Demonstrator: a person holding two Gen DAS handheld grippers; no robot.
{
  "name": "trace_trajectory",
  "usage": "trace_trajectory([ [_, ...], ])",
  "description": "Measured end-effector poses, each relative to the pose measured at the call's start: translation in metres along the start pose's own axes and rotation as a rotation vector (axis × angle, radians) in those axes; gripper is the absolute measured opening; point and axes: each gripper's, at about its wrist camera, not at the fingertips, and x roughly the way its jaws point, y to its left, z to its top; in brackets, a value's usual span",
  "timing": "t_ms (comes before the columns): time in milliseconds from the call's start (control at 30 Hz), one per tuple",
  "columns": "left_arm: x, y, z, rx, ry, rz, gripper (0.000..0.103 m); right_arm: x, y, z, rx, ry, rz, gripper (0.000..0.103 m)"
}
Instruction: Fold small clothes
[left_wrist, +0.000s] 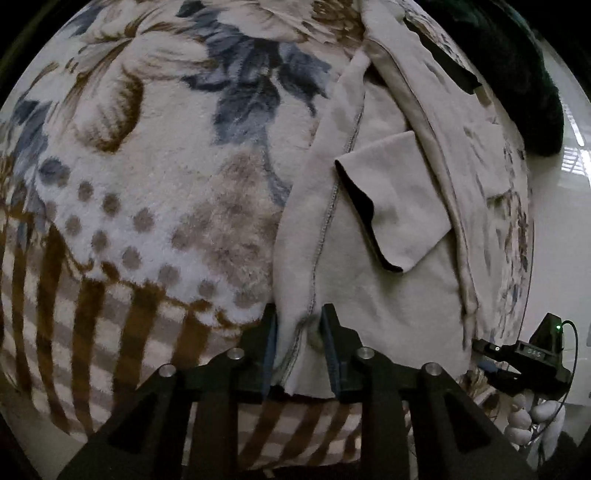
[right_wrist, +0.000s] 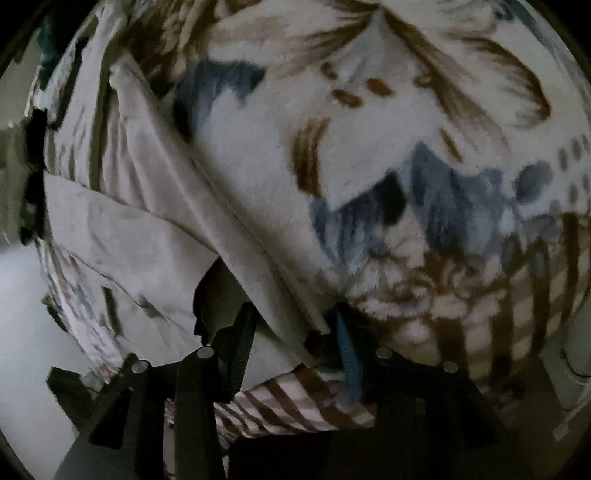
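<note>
On the floral fleece blanket (left_wrist: 155, 192), a beige garment (left_wrist: 388, 221) is lying, its near hem bunching between the left gripper (left_wrist: 298, 325) fingers, which are pinching it. Only the left view is showing the right gripper (left_wrist: 517, 354) off at the blanket's edge; its own view is showing the right gripper (right_wrist: 291, 325) clamping a garment fold (right_wrist: 236, 236). No writing is readable.
</note>
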Motion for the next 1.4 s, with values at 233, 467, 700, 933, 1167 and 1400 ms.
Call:
trace_trajectory([
  [233,-0.033,0.002,0.022,-0.075,-0.006,-0.082,0.005,-0.041,0.001,-0.006,-0.081,-0.023,0.046,0.007],
  [467,-0.076,-0.002,0.079,-0.213,-0.071,-0.231,0.005,-0.099,0.045,0.016,-0.178,-0.075,0.144,0.006],
  [700,-0.056,-0.034,0.194,-0.239,-0.160,-0.291,0.005,-0.128,0.113,0.096,-0.247,-0.226,0.160,0.006],
  [933,-0.010,-0.019,0.268,-0.365,-0.131,-0.378,0.027,-0.113,0.133,0.198,-0.138,-0.244,0.220,0.013],
  [1167,-0.052,-0.001,0.241,-0.267,-0.262,-0.255,0.057,-0.142,0.133,0.186,-0.236,-0.363,0.138,0.049],
  [1400,-0.005,-0.047,0.248,-0.011,-0.148,-0.061,0.057,-0.104,0.142,0.183,-0.292,-0.267,0.010,0.049],
])
